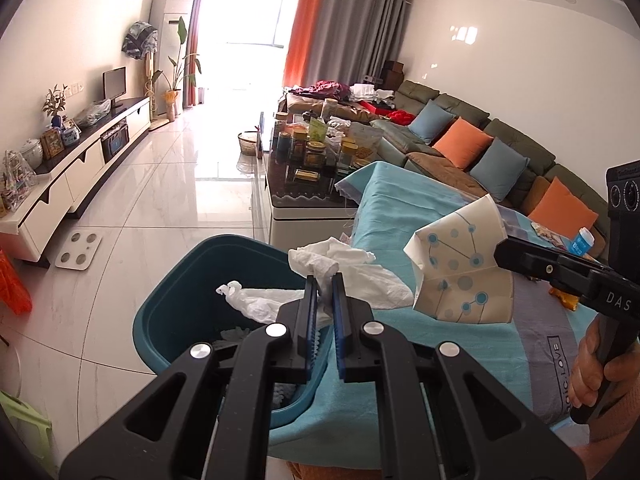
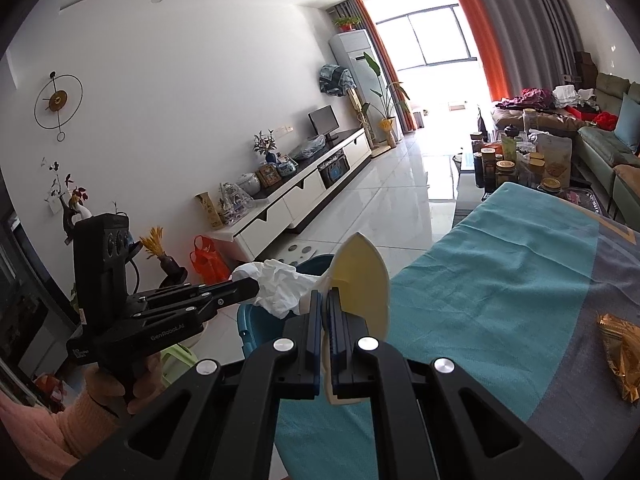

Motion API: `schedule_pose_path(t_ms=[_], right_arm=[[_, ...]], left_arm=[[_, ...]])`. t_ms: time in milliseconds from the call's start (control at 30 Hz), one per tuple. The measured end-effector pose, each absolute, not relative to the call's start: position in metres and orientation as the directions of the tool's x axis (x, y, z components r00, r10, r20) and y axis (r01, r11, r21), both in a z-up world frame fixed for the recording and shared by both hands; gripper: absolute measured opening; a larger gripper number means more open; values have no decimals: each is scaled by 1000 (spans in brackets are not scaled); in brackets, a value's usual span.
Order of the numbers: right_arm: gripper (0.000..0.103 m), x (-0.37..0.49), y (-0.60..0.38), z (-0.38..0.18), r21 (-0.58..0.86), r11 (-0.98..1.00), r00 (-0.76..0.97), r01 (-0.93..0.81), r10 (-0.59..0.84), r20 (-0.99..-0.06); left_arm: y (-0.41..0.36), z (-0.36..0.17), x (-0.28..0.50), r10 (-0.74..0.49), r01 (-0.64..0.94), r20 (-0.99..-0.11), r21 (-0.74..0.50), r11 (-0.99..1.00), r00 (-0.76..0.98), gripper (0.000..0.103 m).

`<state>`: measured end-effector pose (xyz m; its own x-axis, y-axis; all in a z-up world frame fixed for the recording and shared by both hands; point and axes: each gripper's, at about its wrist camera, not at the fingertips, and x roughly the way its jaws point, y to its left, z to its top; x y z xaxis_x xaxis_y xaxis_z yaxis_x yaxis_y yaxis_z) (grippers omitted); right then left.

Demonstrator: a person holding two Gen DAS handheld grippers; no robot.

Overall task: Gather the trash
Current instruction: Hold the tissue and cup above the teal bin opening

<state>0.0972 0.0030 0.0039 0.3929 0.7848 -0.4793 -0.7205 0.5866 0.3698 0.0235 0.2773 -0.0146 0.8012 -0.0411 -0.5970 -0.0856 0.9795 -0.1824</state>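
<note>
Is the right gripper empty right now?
No. The right gripper is shut on a flattened paper cup, which sticks out between its fingers above the blue cloth.

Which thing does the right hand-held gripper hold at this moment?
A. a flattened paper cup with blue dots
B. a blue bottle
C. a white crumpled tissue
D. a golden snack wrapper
A: the right hand-held gripper is shut on the flattened paper cup, while the white tissue is in the left hand-held gripper, above the blue bin.
</note>
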Motion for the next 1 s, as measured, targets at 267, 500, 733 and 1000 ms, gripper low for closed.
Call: schedule_pose_path(t_ms=[267, 500, 733, 1000], right_arm=[[3, 106, 20, 5, 369, 572, 373, -733, 791, -485], [3, 110, 34, 4, 368, 564, 360, -739, 792, -493], [3, 115, 49, 2, 368, 556, 341, -745, 792, -507], [3, 121, 65, 0, 365, 551, 328, -751, 791, -517]], left_arm=[[284, -20, 32, -16, -116, -607, -178, 977, 795, 8], [294, -28, 35, 5, -144, -617, -175, 974, 787, 8], [301, -35, 41, 32, -172, -629, -163, 972, 777, 8], [309, -46, 46, 50, -196, -646, -156, 968, 762, 8]])
